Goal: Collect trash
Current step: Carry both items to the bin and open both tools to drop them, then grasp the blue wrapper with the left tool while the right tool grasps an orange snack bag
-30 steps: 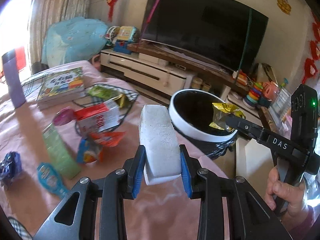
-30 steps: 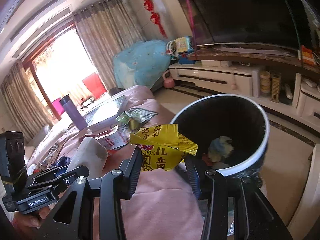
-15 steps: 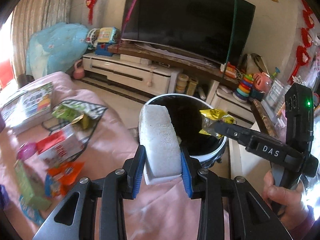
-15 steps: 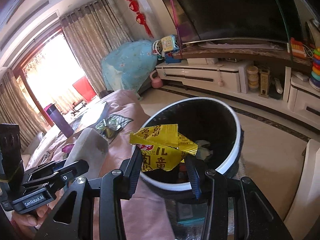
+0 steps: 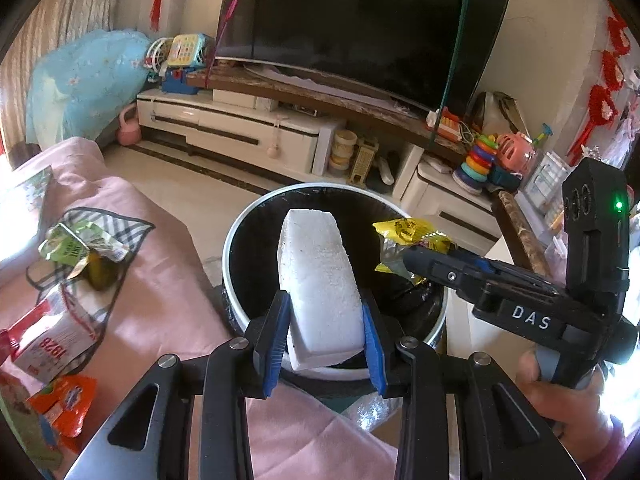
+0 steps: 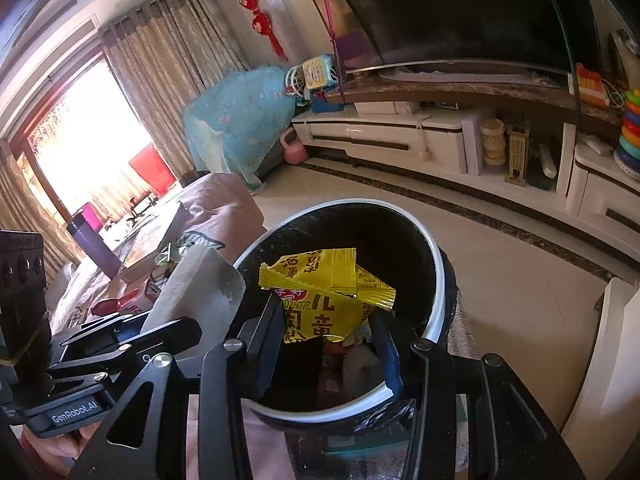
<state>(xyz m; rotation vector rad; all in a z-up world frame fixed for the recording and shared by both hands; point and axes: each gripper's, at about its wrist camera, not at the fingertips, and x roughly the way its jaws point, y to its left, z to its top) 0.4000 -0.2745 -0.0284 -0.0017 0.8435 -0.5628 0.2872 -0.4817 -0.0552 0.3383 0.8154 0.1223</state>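
My left gripper (image 5: 324, 332) is shut on a white foam block (image 5: 318, 280) and holds it over the near rim of the black trash bin with a white rim (image 5: 236, 236). My right gripper (image 6: 328, 336) is shut on a yellow snack wrapper (image 6: 324, 292) and holds it above the bin's opening (image 6: 440, 280). The foam block (image 6: 196, 296) and the left gripper (image 6: 132, 332) show at the left of the right wrist view. The right gripper (image 5: 416, 256) with the wrapper (image 5: 404, 236) shows at the right of the left wrist view. Some trash lies at the bin's bottom.
More trash lies on the pink-covered table (image 5: 160, 272): a green wrapper (image 5: 76, 244) on a checked cloth, a red-and-white carton (image 5: 52, 344), an orange packet (image 5: 64, 404). A TV stand (image 5: 240, 132) and toys stand behind the bin. A purple bottle (image 6: 96, 244) stands on the table.
Both grippers have moved toward and over the bin with their loads. The bin now lies right under them, and the table trash has slid to the left of the view.
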